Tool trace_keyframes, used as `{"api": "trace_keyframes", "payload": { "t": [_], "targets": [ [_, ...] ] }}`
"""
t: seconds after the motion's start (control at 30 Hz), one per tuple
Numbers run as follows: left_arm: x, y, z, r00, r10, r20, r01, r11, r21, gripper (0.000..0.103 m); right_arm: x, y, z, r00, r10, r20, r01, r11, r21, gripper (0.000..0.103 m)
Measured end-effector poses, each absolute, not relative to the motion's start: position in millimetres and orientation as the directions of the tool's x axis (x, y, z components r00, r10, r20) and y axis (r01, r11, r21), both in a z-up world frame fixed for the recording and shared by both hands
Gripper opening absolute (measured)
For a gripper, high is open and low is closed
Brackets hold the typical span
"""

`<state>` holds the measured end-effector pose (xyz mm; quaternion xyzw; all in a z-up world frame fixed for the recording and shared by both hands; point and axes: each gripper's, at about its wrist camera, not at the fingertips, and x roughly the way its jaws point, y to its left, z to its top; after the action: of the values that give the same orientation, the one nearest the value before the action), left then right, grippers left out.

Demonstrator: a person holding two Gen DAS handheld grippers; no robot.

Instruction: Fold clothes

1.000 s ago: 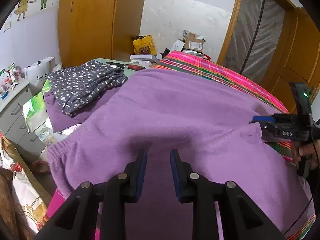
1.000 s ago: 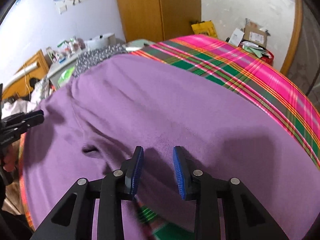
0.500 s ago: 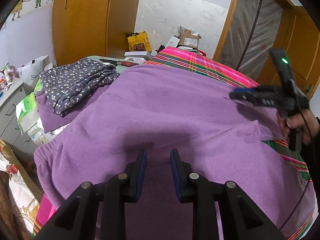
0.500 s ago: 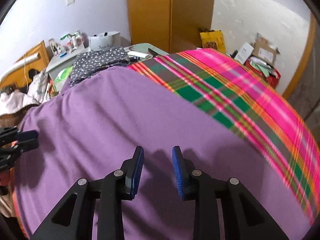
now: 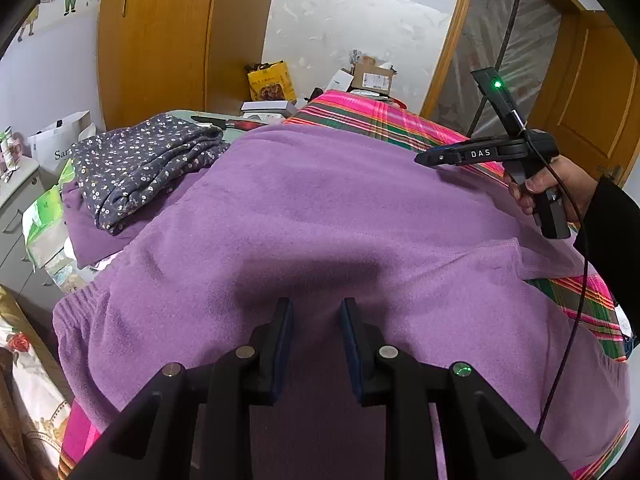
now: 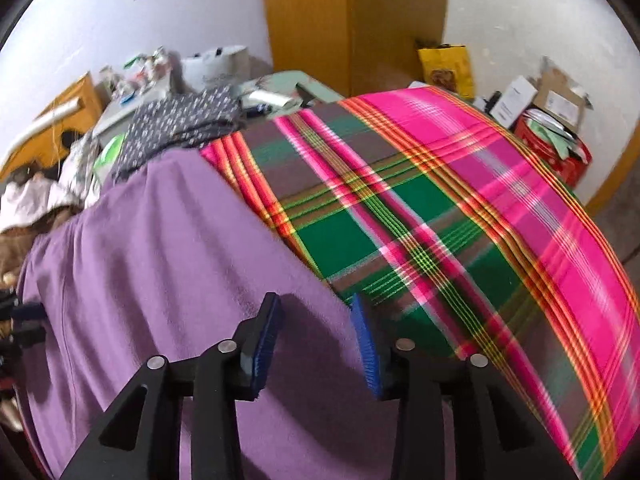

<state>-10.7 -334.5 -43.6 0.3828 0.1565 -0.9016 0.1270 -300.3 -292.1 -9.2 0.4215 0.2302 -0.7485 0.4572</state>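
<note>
A plaid bed cover [image 6: 460,208] — smooth, woven — carries the purple fleece garment [image 5: 320,220], spread wide below both tools, seemingly flattened for folding. Ahead-left of the left tool [image 5: 316,332], a floral folded garment [image 5: 140,164] rests. Left tool and right tool [image 6: 316,332] gape, gripping nothing.

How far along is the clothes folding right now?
Done: a dark floral garment sits folded on the bed's far corner. In hand: nothing; both grippers, left gripper and right gripper, hover open over the purple fleece garment. Left: the purple piece lies spread, unfolded.
</note>
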Motion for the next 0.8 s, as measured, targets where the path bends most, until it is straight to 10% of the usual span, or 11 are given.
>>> {"api": "trace_keyframes", "payload": {
  "t": [0.17,0.3,0.73,0.8],
  "targets": [
    [-9.7,-334.5,-43.3,-0.676,-0.108,-0.729,0.349,-0.918,-0.188,0.025,-304.2,-294.3,-9.0,-0.195,-0.491,-0.849,0.896,-0.442,0.050,0.041],
    [-9.1,-334.9,-43.1,-0.677,-0.107,-0.728,0.350,-0.917,-0.191,0.025,-294.4,-301.6,-6.7,-0.183,-0.492,-0.851,0.915,-0.402,0.036,0.005],
    [-7.7,-335.1,-42.7,-0.676,-0.106,-0.729,0.355,-0.914,-0.195,0.025,-309.5,-300.7,0.1,-0.293,-0.476,-0.829,0.855,-0.519,-0.004,0.008],
    [-7.5,-335.7,-42.5,-0.675,-0.107,-0.730,0.357,-0.913,-0.196,0.025,-309.1,-296.9,-0.2,-0.264,-0.483,-0.835,0.855,-0.518,0.029,0.024]
  ]
}}
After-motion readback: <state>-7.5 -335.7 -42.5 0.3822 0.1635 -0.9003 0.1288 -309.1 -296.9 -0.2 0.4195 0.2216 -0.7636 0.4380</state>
